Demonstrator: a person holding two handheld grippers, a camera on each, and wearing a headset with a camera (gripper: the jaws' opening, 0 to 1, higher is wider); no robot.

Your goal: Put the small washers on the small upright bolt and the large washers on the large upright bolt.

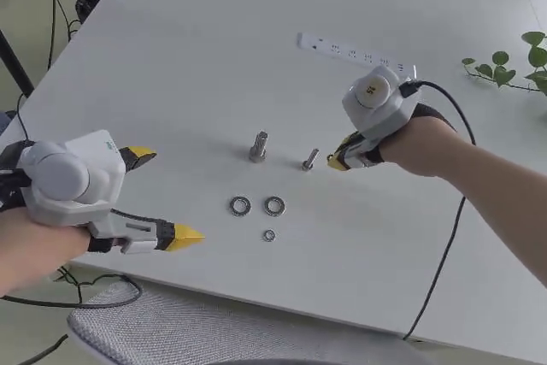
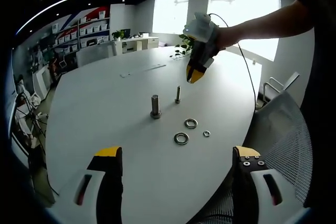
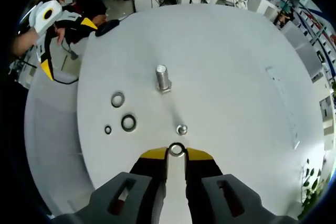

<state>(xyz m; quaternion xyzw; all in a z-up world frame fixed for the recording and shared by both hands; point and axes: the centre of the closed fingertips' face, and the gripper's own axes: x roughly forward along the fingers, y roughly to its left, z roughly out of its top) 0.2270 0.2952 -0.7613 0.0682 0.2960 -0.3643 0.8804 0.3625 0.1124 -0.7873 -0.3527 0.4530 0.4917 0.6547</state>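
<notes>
A large upright bolt (image 1: pixel 259 146) and a small upright bolt (image 1: pixel 310 159) stand side by side on the white table (image 1: pixel 197 57). In front of them lie two large washers (image 1: pixel 240 205) (image 1: pixel 274 205) and a small washer (image 1: pixel 269 235). My right gripper (image 1: pixel 336 162) hovers just right of the small bolt (image 3: pixel 181 129), shut on a washer (image 3: pixel 177 145) pinched at its yellow tips (image 3: pixel 177 153). My left gripper (image 1: pixel 167 196) stands open at the table's near left, well back from the washers (image 2: pixel 181 138) and bolts (image 2: pixel 155 106), with nothing between its fingers.
A white power strip (image 1: pixel 350 51) lies beyond the bolts. A green plant (image 1: pixel 513 66) reaches in at the far right. A grey mesh chair (image 1: pixel 171 331) sits under the near table edge. A black cable (image 1: pixel 444 254) trails from the right gripper.
</notes>
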